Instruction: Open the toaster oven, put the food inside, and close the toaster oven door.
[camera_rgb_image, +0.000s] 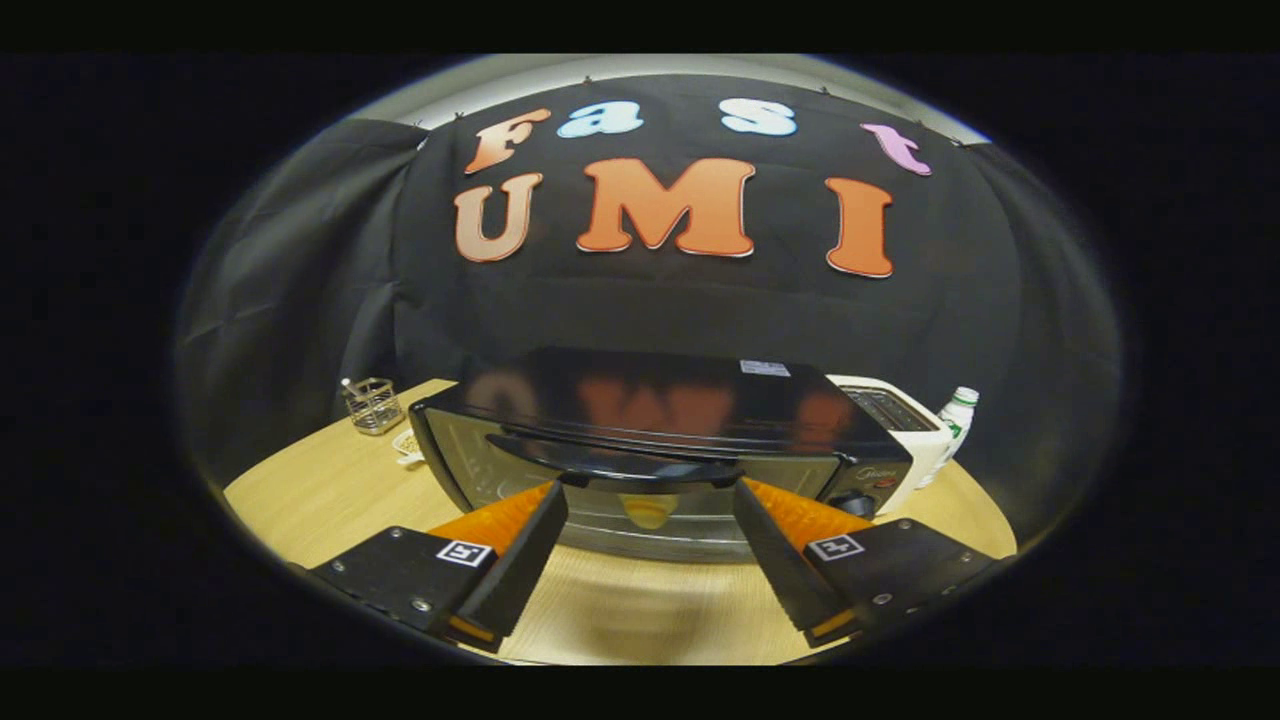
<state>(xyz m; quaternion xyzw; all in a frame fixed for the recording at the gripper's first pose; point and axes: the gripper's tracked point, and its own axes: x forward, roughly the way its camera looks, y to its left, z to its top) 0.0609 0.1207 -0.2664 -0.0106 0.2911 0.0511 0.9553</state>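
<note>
A: Starting at the fingers (520, 560): gaping wide, clamping nothing, hanging low over the worktop (300, 490).

B: And facing what, just ahead?

A: Facing the toaster oven (660, 400) squarely, with its door handle (640, 468) lying crosswise just past the tips and lining up with the gap between them. Probably not touching it, though hard to say for sure at this angle.

B: Judging the door (500, 465) how?

A: Reading it as up against the oven's front, or very nearly. Blurring along the lower edge, so not swearing to a full shut.

B: Seeing any food?

A: Glimpsing a small yellowish lump (646, 510) through the glass, just below the handle. Taking that for the food, already lying inside.

B: So counting what as done?

A: Counting the opening and the loading as most likely done. Leaving only the closing, or perhaps just pressing the door home and confirming a proper seat.

B: Noticing anything further out?

A: Moving outward: a wire basket (372, 403) standing near the oven's far corner on one side, a white toaster (895, 410) tucked close against the other side, and a bottle (957, 412) just beyond that. None of it getting in the way of the door.
</note>
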